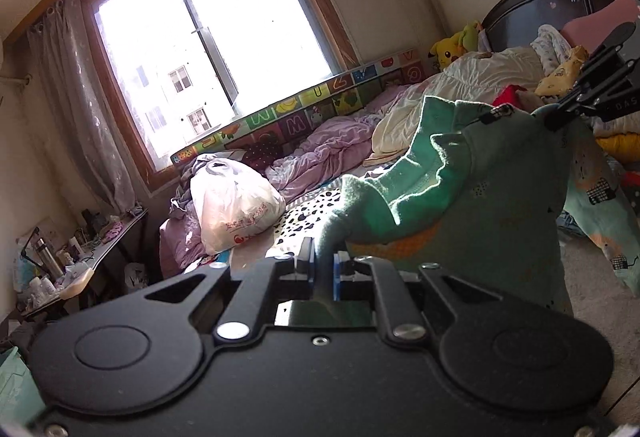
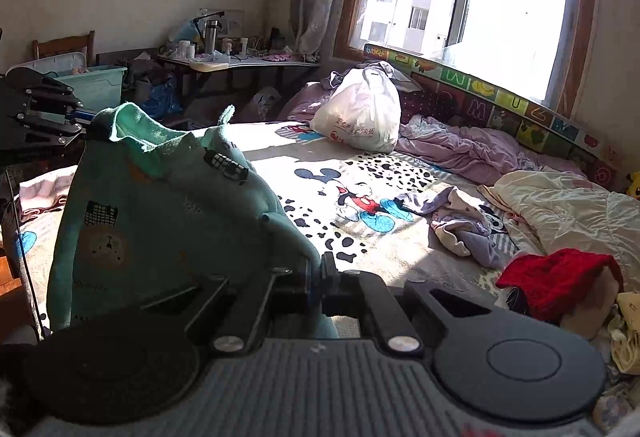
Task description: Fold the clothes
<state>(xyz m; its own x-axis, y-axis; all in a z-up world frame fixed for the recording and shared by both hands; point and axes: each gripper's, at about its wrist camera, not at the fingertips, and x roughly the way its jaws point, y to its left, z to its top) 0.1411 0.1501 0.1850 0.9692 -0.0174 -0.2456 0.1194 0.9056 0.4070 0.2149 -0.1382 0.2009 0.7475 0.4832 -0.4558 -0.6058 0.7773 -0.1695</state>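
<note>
A teal fleece garment (image 1: 500,197) with small printed pictures hangs in the air, stretched between both grippers over the bed. My left gripper (image 1: 323,265) is shut on one top edge of it, the cloth pinched between the blue-padded fingers. My right gripper (image 2: 318,279) is shut on the opposite top edge of the teal garment (image 2: 160,205). Each gripper shows in the other's view: the right gripper (image 1: 548,119) at the upper right, the left gripper (image 2: 86,123) at the far left. The garment's lower part hangs out of sight below both cameras.
The bed has a cartoon-mouse sheet (image 2: 360,197). On it lie a white plastic bag (image 2: 360,117), purple bedding (image 2: 460,149), a cream quilt (image 2: 560,209), a small lilac garment (image 2: 464,225) and a red knit piece (image 2: 556,281). A cluttered desk (image 2: 240,61) stands by the window.
</note>
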